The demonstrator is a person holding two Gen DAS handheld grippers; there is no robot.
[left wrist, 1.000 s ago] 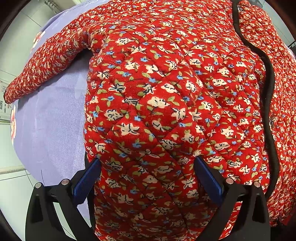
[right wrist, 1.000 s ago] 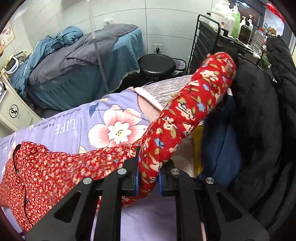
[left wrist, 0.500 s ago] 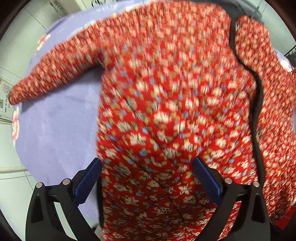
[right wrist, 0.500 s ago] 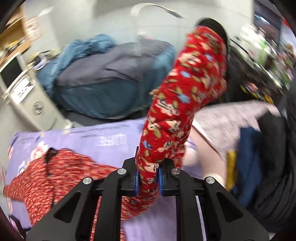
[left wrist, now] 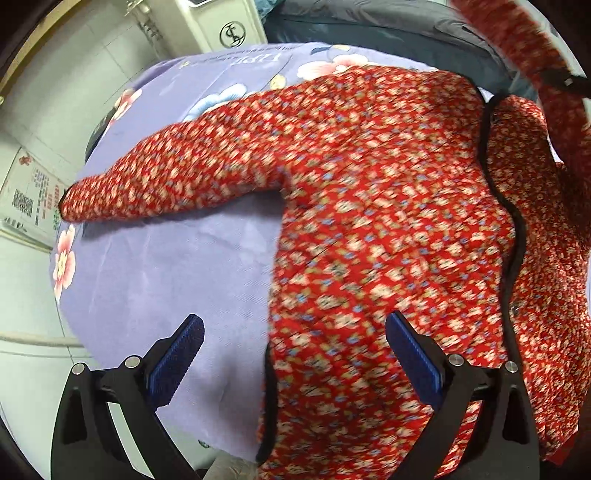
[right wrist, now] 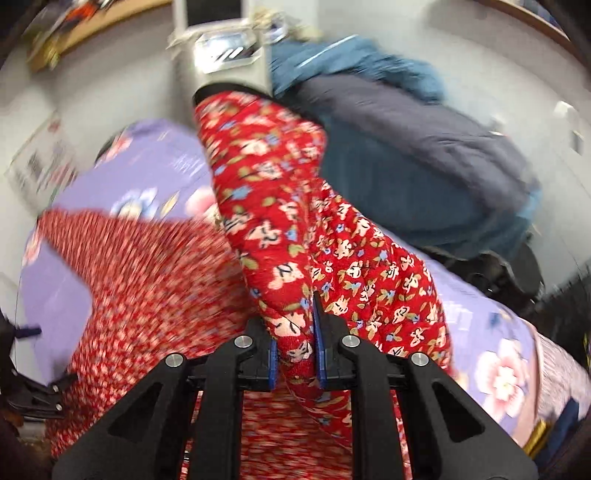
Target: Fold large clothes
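A red quilted jacket with a small flower print (left wrist: pixel 388 229) lies spread on a lilac flowered sheet (left wrist: pixel 177 266). One sleeve (left wrist: pixel 166 184) stretches out flat to the left. My left gripper (left wrist: pixel 295 354) hovers open above the jacket's near left edge, and its blue pads (left wrist: pixel 181 350) touch no cloth. My right gripper (right wrist: pixel 295 354) is shut on the other sleeve (right wrist: pixel 266 192), which stands up from the jaws over the jacket body (right wrist: pixel 147 277). That lifted sleeve (left wrist: pixel 535 55) also shows blurred at the top right of the left wrist view.
A heap of dark grey and blue bedding (right wrist: pixel 406 155) lies behind the sheet. A white cabinet (left wrist: pixel 221 26) stands at the back beside it. A black stool (right wrist: pixel 517 273) is at the right. A printed notice (left wrist: pixel 33 199) hangs on the left wall.
My left gripper has risen off the jacket, which no longer bulges between its fingers. My right gripper has swung the held sleeve sideways over the jacket body while rolling.
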